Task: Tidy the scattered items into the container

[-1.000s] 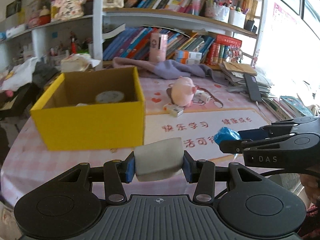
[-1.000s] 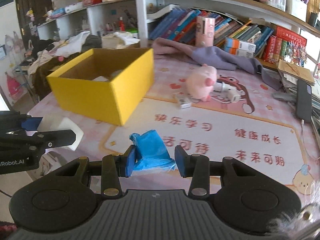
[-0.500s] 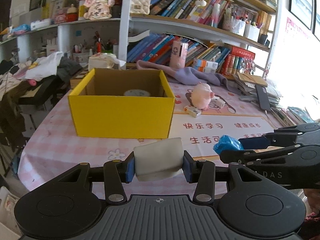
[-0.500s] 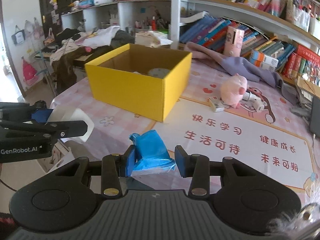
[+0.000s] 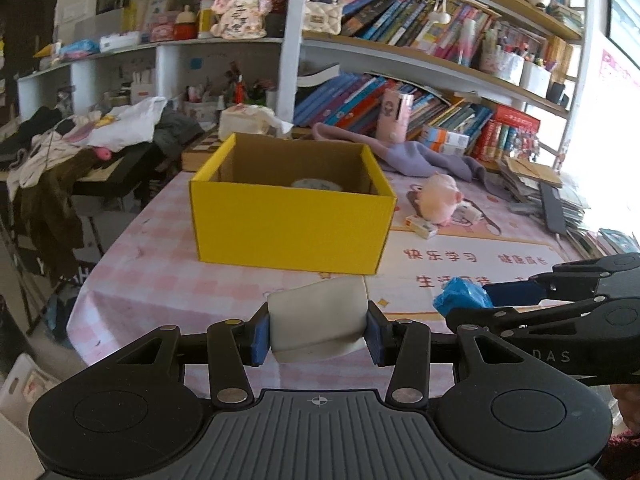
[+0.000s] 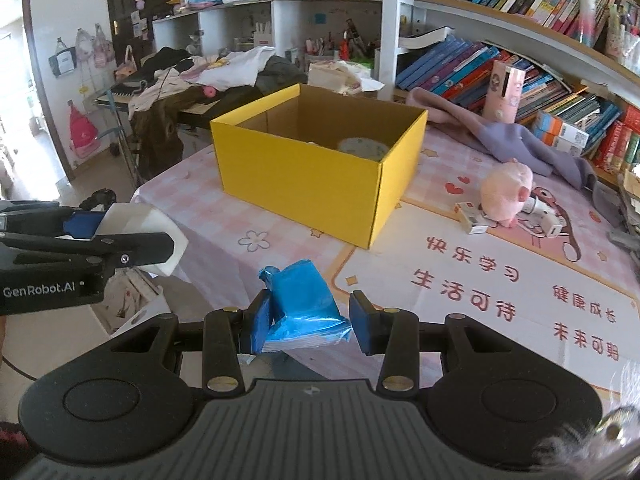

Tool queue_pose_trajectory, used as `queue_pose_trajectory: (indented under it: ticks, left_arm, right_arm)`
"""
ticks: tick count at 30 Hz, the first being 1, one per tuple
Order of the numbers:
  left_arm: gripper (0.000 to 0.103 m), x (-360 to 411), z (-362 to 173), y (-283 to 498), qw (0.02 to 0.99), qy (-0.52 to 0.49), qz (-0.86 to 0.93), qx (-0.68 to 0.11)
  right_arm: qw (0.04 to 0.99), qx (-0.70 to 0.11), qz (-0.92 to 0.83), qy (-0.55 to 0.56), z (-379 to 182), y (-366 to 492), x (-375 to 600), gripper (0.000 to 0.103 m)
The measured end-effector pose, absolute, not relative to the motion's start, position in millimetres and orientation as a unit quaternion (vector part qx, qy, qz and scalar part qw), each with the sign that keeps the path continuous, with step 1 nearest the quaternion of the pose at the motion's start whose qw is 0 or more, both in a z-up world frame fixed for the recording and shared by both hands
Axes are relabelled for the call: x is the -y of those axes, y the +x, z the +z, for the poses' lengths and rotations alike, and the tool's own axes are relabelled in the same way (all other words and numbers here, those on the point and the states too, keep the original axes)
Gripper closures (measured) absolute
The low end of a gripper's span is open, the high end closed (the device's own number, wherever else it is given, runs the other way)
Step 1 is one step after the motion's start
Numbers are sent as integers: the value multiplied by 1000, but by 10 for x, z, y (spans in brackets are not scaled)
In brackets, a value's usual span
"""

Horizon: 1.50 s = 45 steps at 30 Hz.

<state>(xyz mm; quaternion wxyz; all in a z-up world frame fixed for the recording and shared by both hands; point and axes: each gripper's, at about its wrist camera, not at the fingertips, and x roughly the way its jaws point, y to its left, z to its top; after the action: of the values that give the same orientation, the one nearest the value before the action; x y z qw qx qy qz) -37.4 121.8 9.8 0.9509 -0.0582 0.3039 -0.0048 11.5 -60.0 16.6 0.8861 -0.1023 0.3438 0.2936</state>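
Observation:
The yellow cardboard box stands on the pink table, open at the top, with a round lidded item inside. My left gripper is shut on a white block, held above the table's near edge, short of the box. My right gripper is shut on a blue packet, held right of the left one; it also shows in the left wrist view. A pink plush pig, a small carton and a small white device lie right of the box.
A purple cloth lies behind the pig. Bookshelves run along the back. Stacked papers and a black device sit at the right edge. A clothes-covered stand is left of the table. A printed mat covers the near right.
Both grippers have pulled back and up from the box, each still holding its item. The box looks smaller and farther, and more of the table's near edge shows.

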Motion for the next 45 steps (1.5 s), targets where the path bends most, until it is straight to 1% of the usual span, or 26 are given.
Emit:
queue_pose_trajectory:
  ticks: [7, 13, 26, 31, 40, 45]
  left_arm:
    - [59, -1309, 132, -275, 953, -52, 7, -299]
    - [59, -1403, 225, -42, 956, -46, 14, -289]
    - [59, -1601, 591, 800, 969, 14, 17, -246]
    - [58, -1638, 512, 1238, 960, 27, -3, -280]
    - [58, -1663, 240, 1904, 942, 54, -26, -331]
    - [58, -1759, 62, 2200, 929, 51, -34, -365]
  right_arm:
    - [883, -343, 305, -99, 144, 250, 525, 64]
    - [888, -331, 304, -99, 205, 498, 440, 64]
    - [905, -261, 323, -86, 632, 1364, 157, 64]
    - [900, -270, 329, -92, 570, 1770, -9, 64]
    - [875, -307, 350, -132, 202, 2332, -351, 64]
    - [852, -345, 357, -167, -39, 2606, -514, 64]
